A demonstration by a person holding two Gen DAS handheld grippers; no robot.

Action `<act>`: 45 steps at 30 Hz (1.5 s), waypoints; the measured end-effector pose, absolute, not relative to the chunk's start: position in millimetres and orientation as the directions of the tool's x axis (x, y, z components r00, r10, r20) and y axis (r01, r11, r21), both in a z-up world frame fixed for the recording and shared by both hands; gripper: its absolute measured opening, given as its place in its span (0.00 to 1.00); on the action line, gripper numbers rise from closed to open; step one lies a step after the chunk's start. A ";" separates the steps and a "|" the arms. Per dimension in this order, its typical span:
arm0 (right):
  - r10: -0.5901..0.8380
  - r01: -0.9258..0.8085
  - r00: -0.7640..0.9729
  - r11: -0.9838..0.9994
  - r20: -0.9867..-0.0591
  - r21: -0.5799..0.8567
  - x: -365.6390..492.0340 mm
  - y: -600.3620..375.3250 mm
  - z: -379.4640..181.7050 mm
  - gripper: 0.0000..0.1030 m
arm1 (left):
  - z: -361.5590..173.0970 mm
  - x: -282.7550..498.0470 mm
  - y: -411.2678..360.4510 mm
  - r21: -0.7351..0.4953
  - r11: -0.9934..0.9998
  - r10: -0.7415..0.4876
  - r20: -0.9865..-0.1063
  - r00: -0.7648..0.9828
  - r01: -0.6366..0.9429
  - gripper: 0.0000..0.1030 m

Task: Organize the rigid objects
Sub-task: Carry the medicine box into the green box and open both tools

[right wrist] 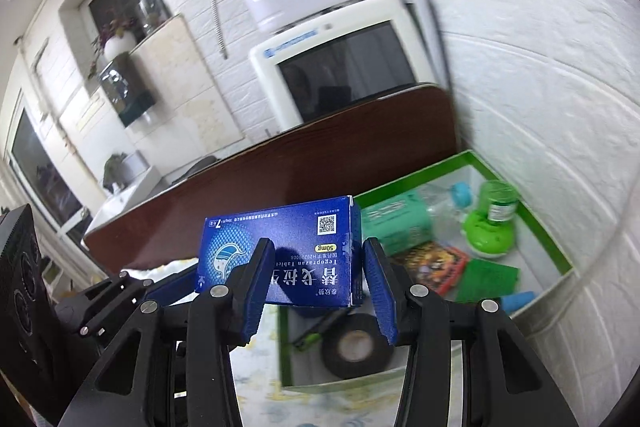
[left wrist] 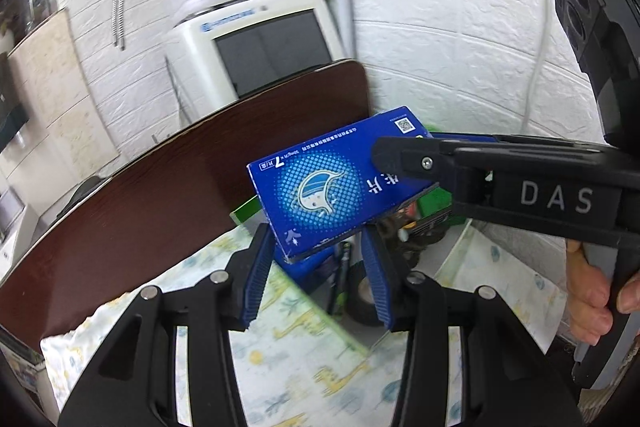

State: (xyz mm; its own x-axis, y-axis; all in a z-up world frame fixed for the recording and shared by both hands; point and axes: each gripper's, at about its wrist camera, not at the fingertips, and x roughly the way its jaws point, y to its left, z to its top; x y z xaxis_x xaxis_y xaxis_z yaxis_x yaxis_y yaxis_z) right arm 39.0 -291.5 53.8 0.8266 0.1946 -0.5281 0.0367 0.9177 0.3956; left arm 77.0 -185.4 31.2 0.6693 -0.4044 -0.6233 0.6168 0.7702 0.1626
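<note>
**Blue box held by both grippers above the green tray**

The right gripper is clamped on one end of the blue box, its blue pads pressing the box's sides. The left gripper grips the other end, where the box sits tilted between its pads. In the left wrist view the right gripper crosses in from the side, with a hand on its handle.

The box hangs in the air over the near edge of the green tray, which already holds a roll of black tape, a green bottle, a green packet and other small things. A patterned cloth covers the table below.

To place it well, it seems wise to keep both grips firm, level the box, and lower it onto a bare patch of tray floor clear of the tape before letting go.
</note>
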 end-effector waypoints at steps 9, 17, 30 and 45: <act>0.158 0.103 0.839 0.893 -0.520 0.437 29.3 -339.1 41.2 0.46 | 25.9 79.2 -232.0 0.192 0.725 -0.416 -0.643 0.643 0.662 0.43; 0.154 0.137 0.834 0.873 -0.529 0.469 31.0 -363.5 25.1 0.46 | 14.2 85.1 -256.6 0.202 0.706 -0.407 -0.668 0.623 0.678 0.44; 0.162 0.164 0.818 0.853 -0.552 0.495 46.1 -380.8 2.5 0.46 | -4.1 102.2 -273.9 0.201 0.693 -0.390 -0.703 0.595 0.693 0.44; 0.143 0.210 0.792 0.850 -0.594 0.484 63.2 -386.8 -15.5 0.46 | -25.2 126.4 -287.2 0.168 0.680 -0.396 -0.736 0.550 0.714 0.45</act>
